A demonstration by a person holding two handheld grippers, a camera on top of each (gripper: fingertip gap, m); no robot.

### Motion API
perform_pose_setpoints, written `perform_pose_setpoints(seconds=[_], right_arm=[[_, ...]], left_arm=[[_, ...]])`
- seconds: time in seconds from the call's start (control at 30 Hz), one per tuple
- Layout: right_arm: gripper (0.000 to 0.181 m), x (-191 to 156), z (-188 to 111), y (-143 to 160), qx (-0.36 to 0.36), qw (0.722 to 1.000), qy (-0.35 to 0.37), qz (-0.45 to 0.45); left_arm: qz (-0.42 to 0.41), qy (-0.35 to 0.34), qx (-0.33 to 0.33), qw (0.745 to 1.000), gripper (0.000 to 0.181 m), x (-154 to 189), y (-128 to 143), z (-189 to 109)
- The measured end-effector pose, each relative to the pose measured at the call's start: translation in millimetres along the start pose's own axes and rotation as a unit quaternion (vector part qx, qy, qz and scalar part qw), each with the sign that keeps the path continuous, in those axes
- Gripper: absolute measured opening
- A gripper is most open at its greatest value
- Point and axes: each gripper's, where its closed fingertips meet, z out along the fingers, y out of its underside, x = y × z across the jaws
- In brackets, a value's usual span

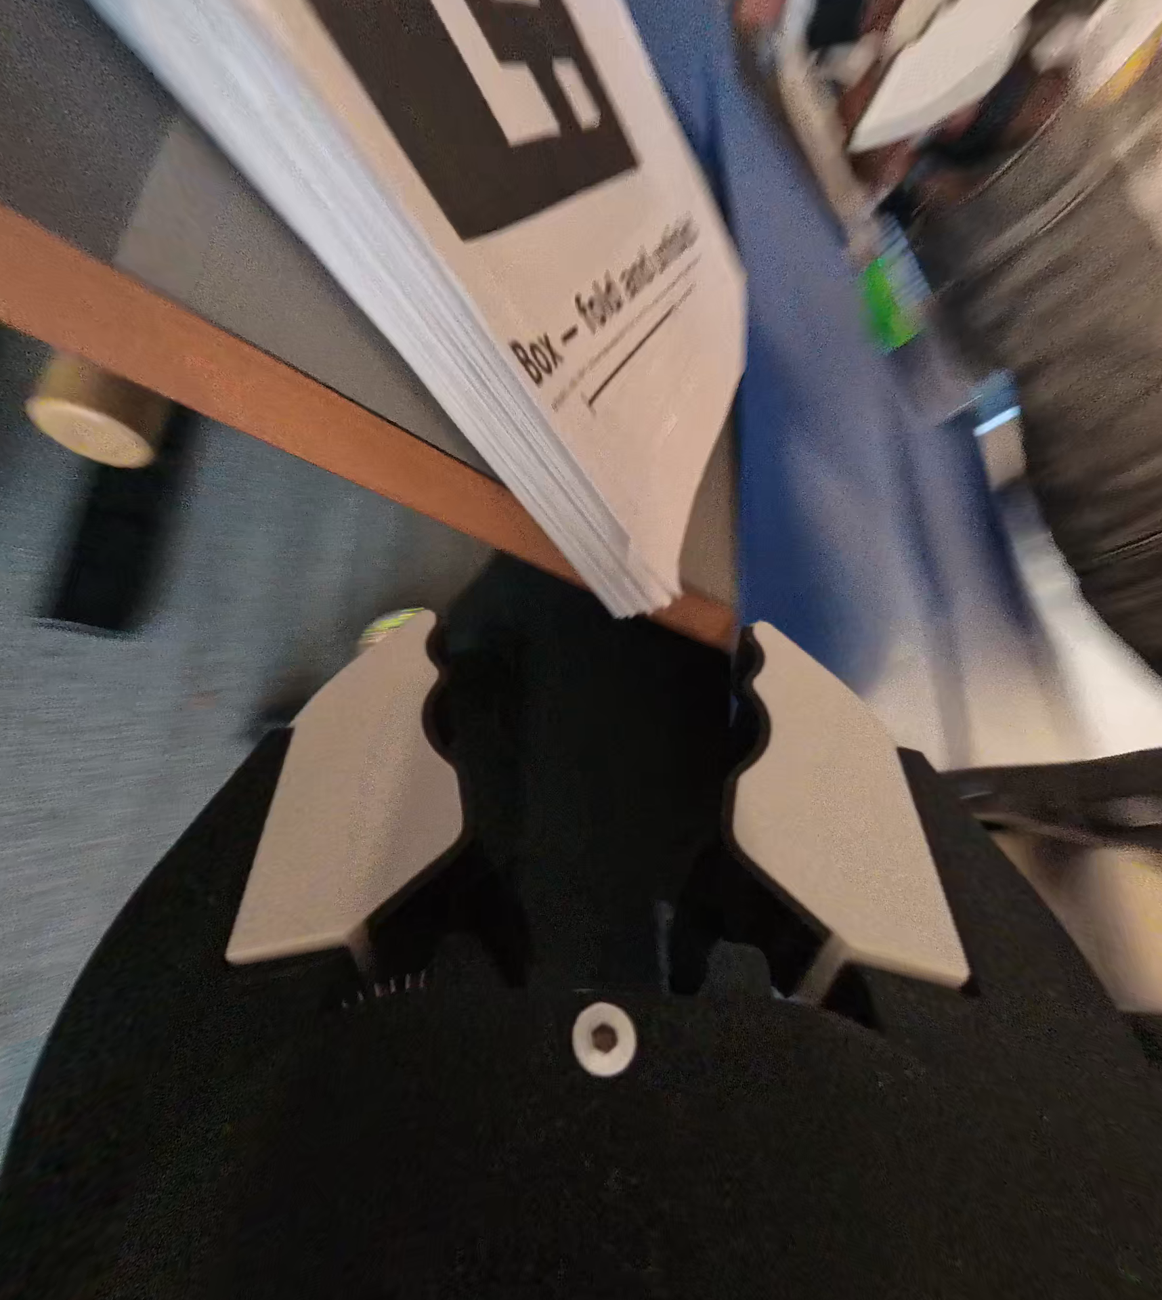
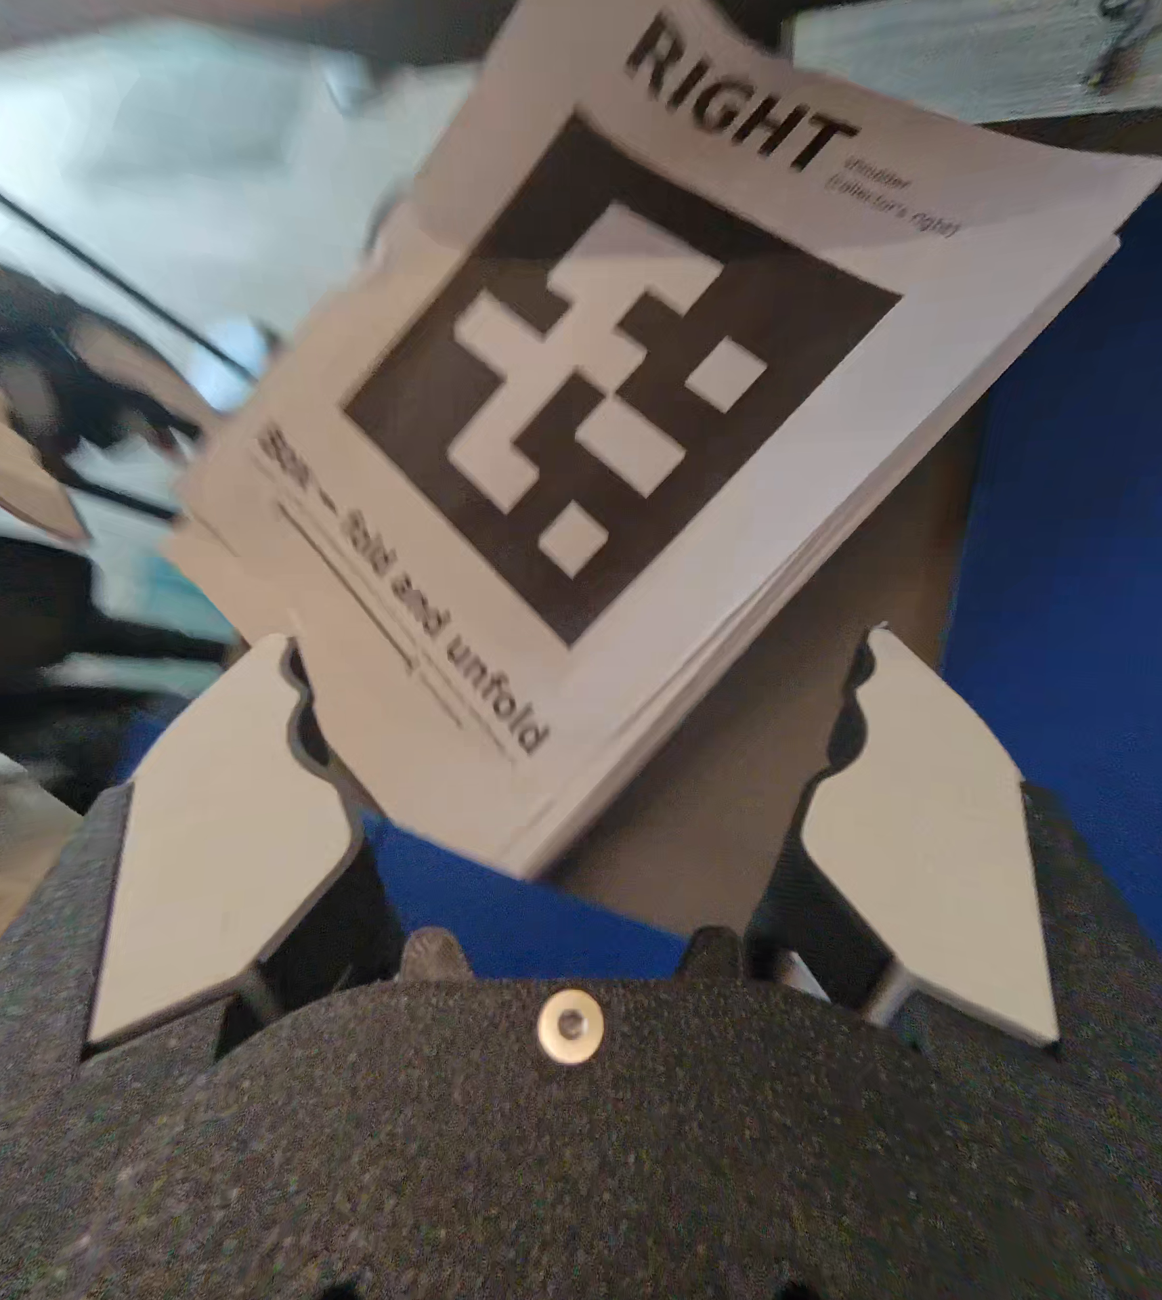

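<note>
A thick stack of white printed sheets [image 1: 564,352] with a black-and-white square marker on top fills the upper middle of the left wrist view, its near corner just beyond my left gripper [image 1: 589,633]. The left gripper is open and empty, with a dark object behind the gap. In the right wrist view a similar stack of marker sheets [image 2: 634,436] lies tilted right in front of my right gripper [image 2: 575,647]. Its lower corner reaches in between the wide-open fingers [image 2: 226,844]. The fingers do not touch it.
A brown table edge [image 1: 212,380] runs diagonally under the stack in the left wrist view, with grey carpet [image 1: 71,774] and a round table foot [image 1: 93,415] below. A blue surface [image 2: 1092,563] lies right of the sheets. Blurred clutter sits beyond.
</note>
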Motion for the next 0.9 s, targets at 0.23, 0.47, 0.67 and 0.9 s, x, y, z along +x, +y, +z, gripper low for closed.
perform_pose_setpoints(seconds=[0.23, 0.47, 0.67, 0.9], right_arm=[[0.147, -28, 15, 80, -0.207, 0.965, 0.101, -0.126], [0.148, -33, 32, 86, -0.206, 0.97, 0.099, -0.083], [0.132, -27, 35, 71, -0.156, 0.98, 0.106, -0.056], [0.131, -28, 46, 60, -0.102, 0.985, 0.136, -0.041]], left_arm=[[0.255, -0.221, -0.047, 0.94, 0.112, -3, -17, 24], [0.284, -0.283, -0.131, 0.907, 0.093, -30, -9, 41], [0.271, -0.269, -0.125, 0.916, 0.067, -29, -10, 38], [0.26, -0.298, -0.122, 0.91, 0.055, -45, -23, 22]])
